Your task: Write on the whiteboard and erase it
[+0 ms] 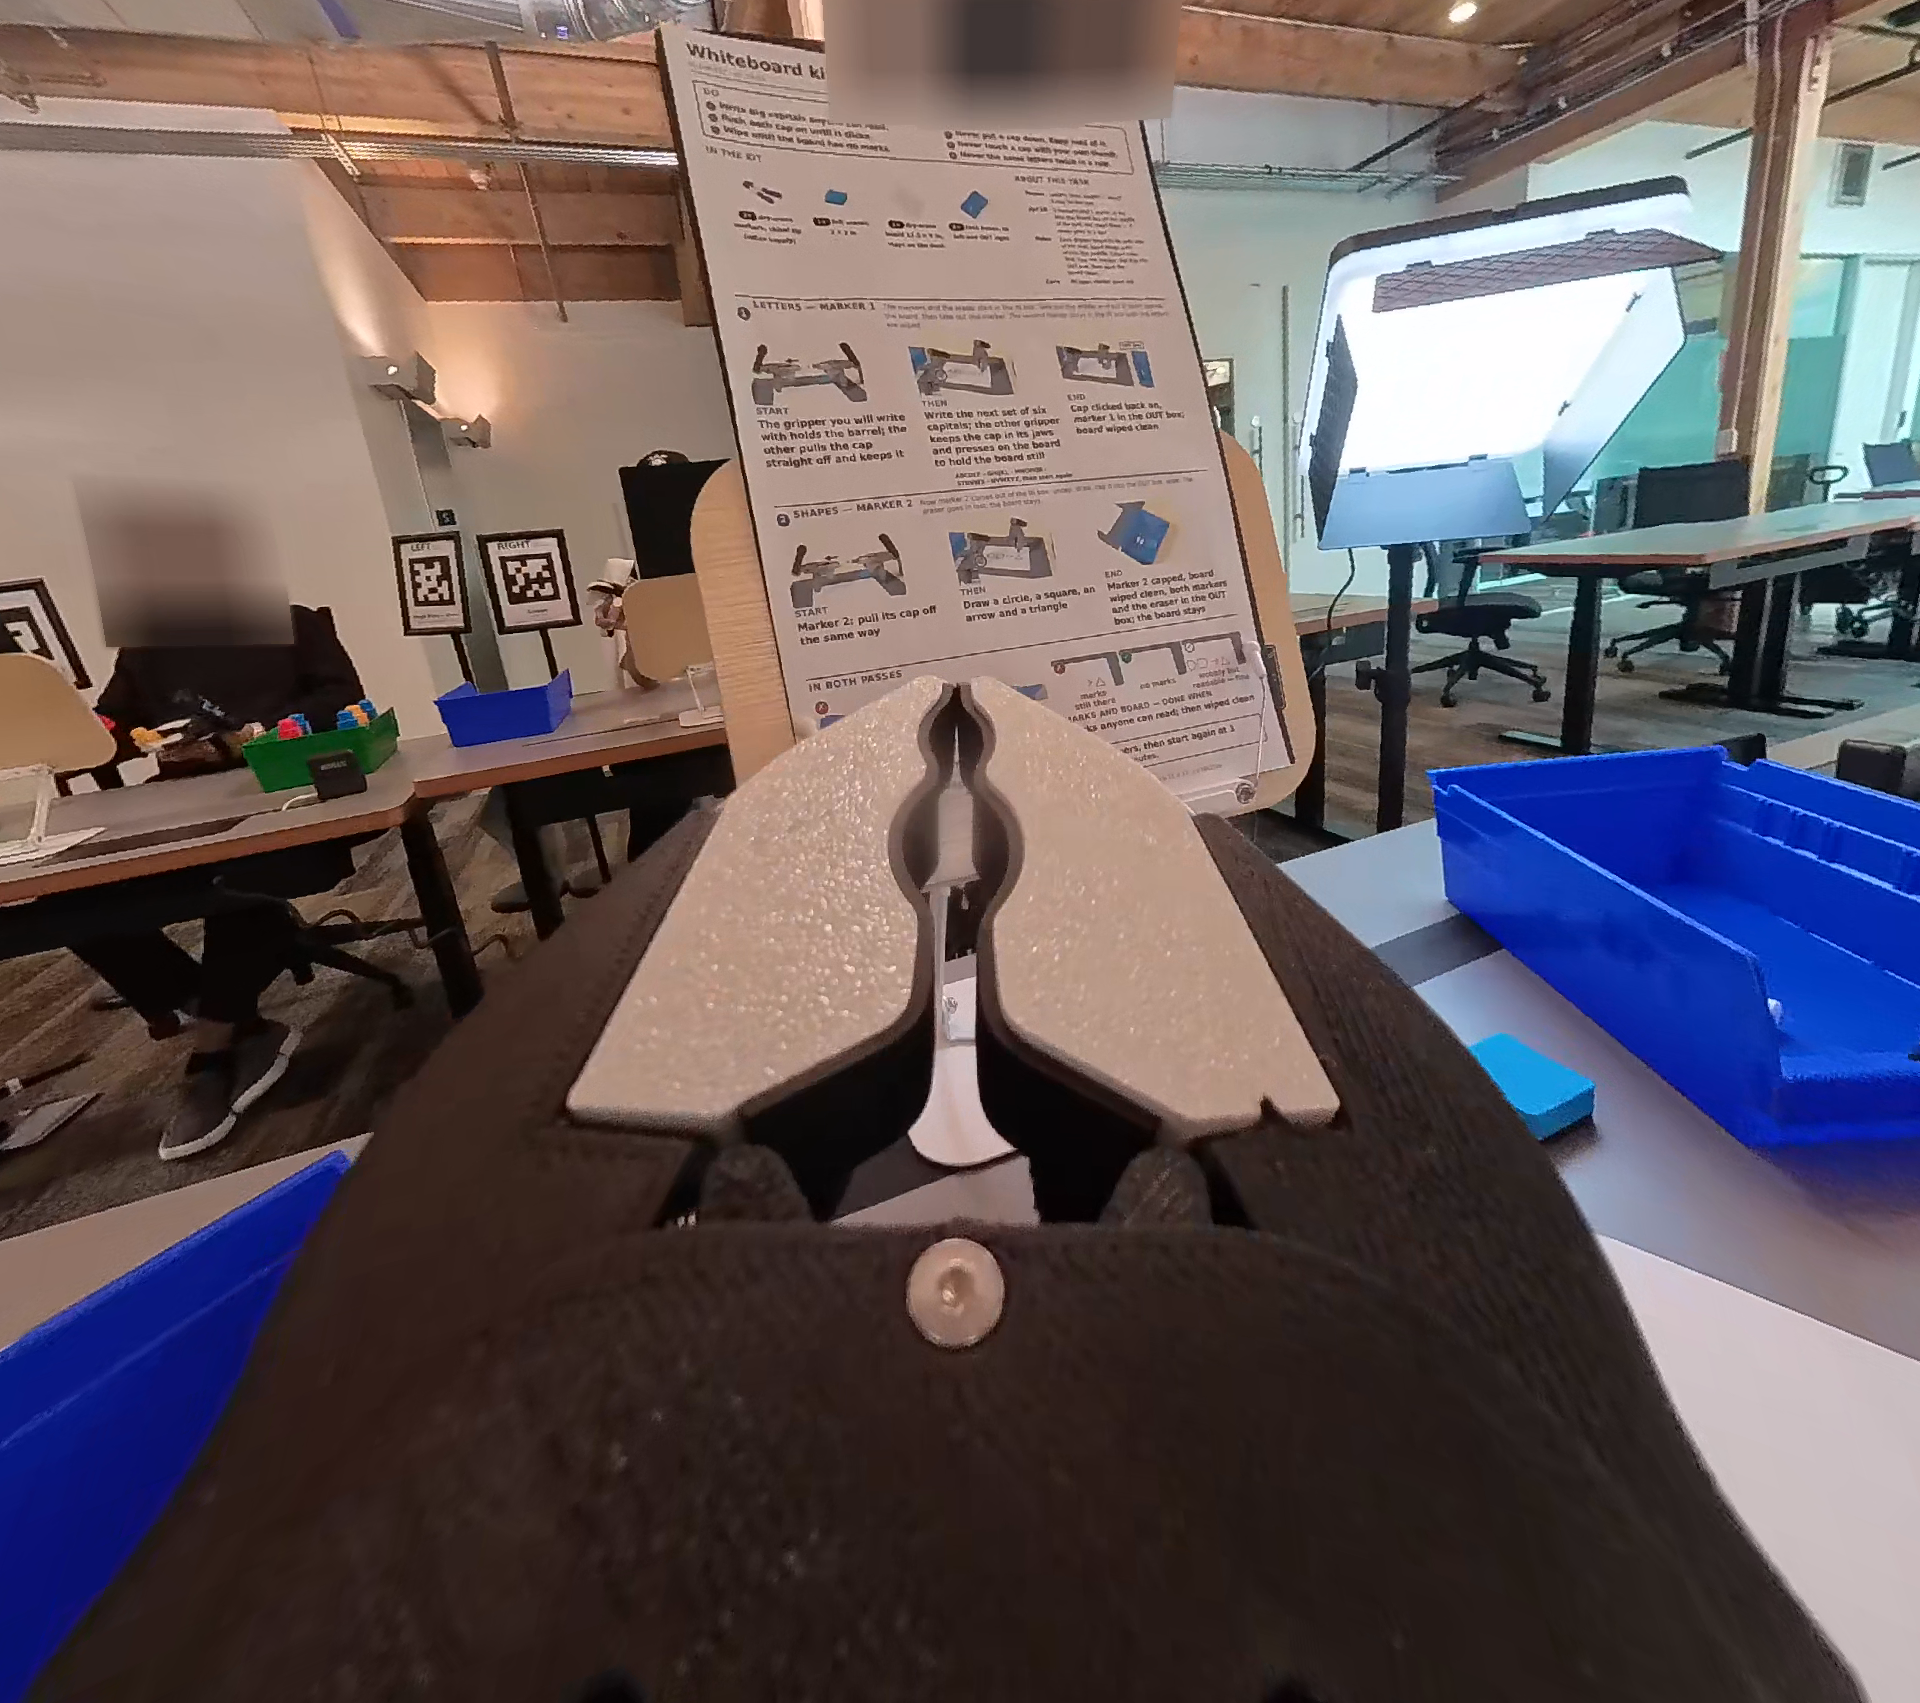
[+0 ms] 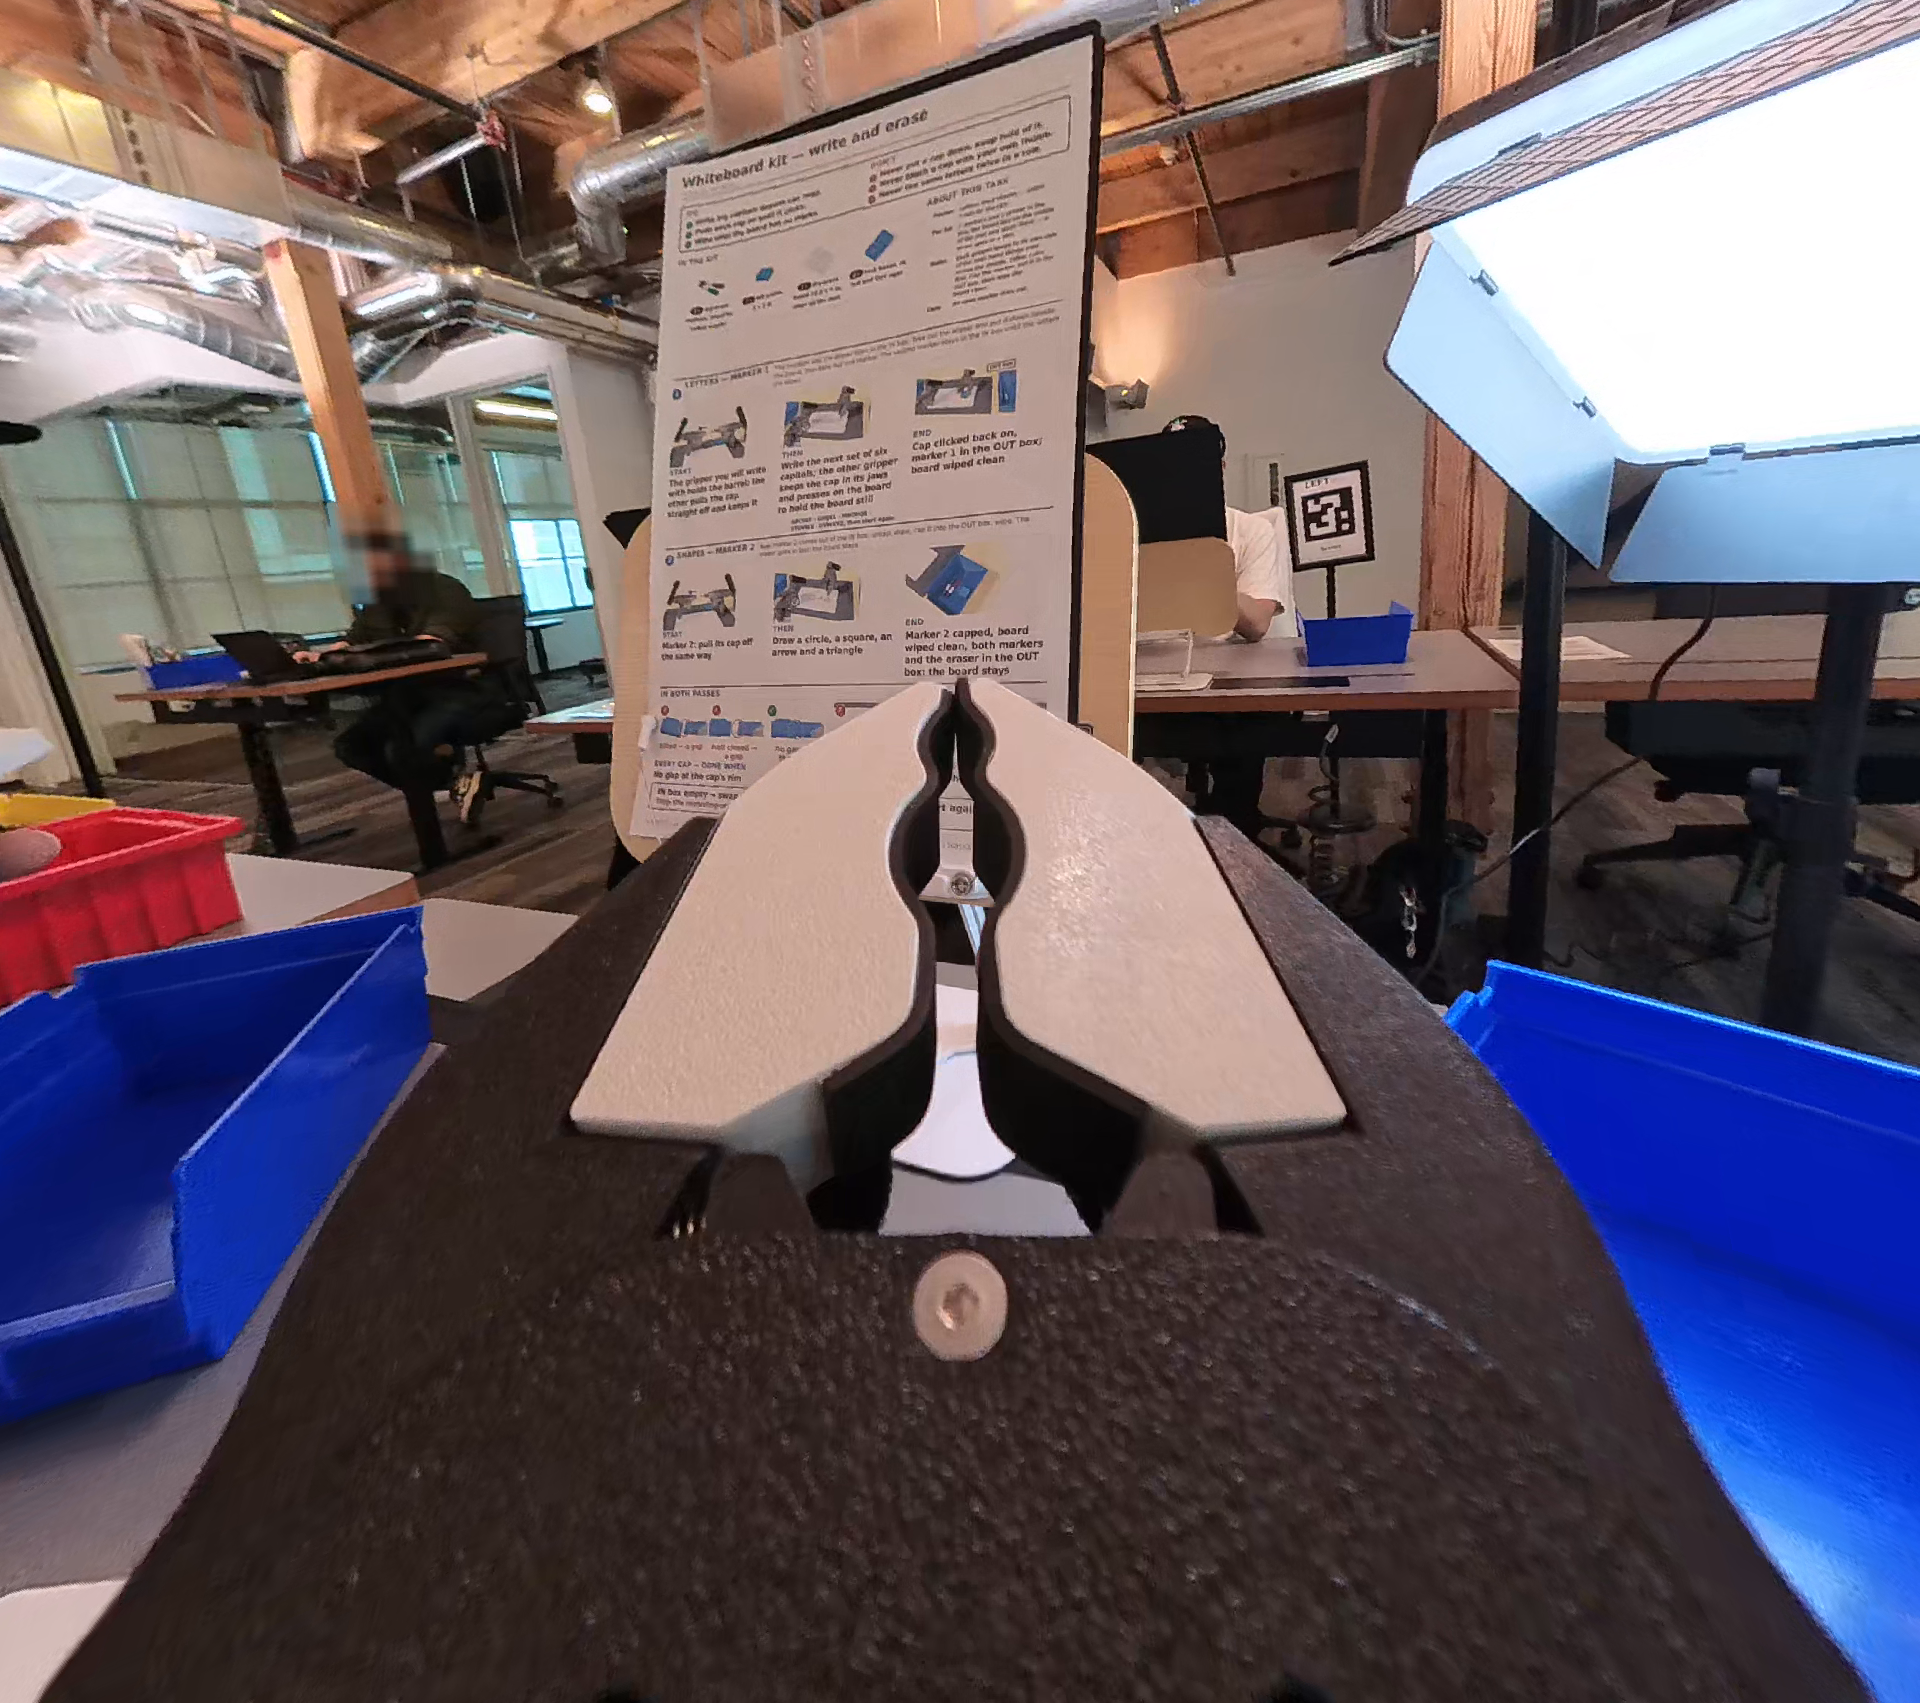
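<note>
left gripper [image 1: 956, 697] and right gripper [image 2: 954, 695] both sitting closed, fingertips meeting, gripping nothing | blue eraser [image 1: 1531, 1086] lying on the bench near the blue bin [image 1: 1662, 905], toward the right edge | eraser looking light and soft; pinch its long sides | whiteboard and markers not showing; bench mostly hidden behind gripper bodies
</note>
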Available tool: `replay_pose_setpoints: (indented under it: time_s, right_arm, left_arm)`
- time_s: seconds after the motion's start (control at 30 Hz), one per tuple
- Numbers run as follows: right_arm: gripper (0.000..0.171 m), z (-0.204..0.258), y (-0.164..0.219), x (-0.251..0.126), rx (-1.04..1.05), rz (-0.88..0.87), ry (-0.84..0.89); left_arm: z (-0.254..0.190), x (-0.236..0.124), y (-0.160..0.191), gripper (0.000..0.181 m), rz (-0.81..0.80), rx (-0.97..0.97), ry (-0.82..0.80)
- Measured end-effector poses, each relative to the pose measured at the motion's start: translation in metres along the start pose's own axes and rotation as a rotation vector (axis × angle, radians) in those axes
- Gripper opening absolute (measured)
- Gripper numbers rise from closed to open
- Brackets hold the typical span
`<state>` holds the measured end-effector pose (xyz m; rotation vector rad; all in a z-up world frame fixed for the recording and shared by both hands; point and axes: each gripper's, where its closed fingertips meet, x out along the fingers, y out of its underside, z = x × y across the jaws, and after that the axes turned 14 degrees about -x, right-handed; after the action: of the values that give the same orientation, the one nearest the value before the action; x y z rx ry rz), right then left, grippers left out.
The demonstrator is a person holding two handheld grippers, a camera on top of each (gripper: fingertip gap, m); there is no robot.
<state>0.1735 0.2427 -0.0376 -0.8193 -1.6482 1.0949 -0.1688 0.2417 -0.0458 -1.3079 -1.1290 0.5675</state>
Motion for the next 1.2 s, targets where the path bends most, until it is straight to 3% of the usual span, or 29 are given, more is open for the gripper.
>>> replay_pose_setpoints:
  time_s: [1.2]
  right_arm:
    - [0.000, 0.029, 0.013, 0.002, -0.015, -0.003, -0.110]
  left_arm:
    - [0.018, -0.002, 0.007, 0.000, -0.014, -0.021, -0.057]
